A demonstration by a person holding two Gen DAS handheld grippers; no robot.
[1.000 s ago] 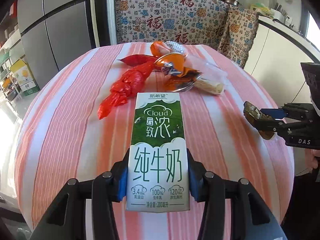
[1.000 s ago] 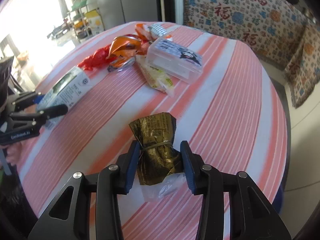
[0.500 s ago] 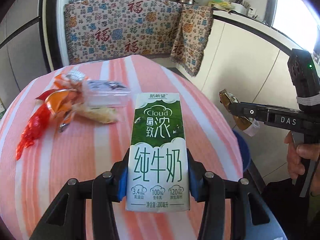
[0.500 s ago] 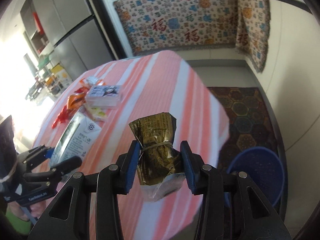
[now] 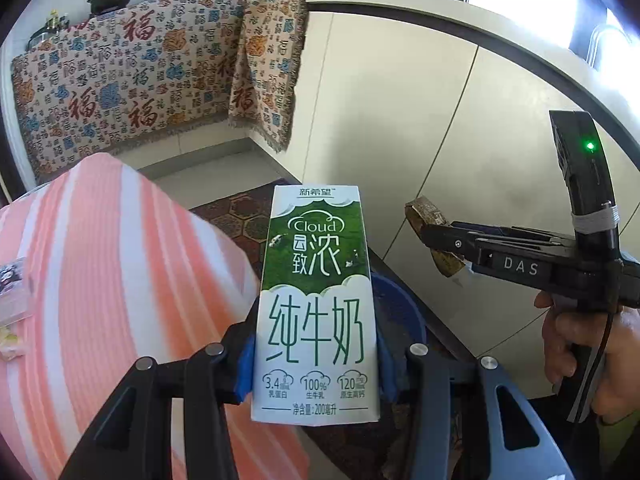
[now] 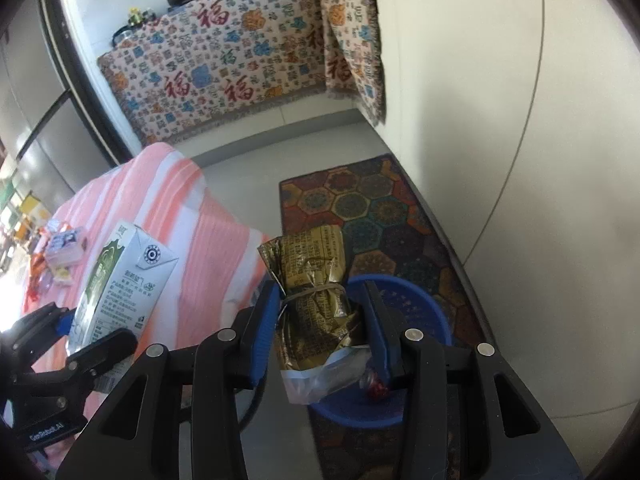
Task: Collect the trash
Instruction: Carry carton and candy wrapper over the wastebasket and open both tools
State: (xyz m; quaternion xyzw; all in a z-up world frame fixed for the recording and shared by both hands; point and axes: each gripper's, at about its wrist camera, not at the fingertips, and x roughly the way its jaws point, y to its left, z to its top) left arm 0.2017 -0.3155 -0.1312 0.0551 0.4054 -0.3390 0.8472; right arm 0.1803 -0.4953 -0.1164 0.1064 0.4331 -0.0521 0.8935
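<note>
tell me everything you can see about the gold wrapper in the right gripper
The gold wrapper is crinkled, shiny foil printed with dark text, cinched at its waist by a thin band, with a clear plastic tail hanging from its lower end. It stands roughly upright, clamped between the blue pads of the right gripper, held in the air in front of the blue bin on the patterned rug.

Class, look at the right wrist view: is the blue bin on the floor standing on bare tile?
No. The blue bin stands on the patterned hexagon rug, not on bare tile.
</note>
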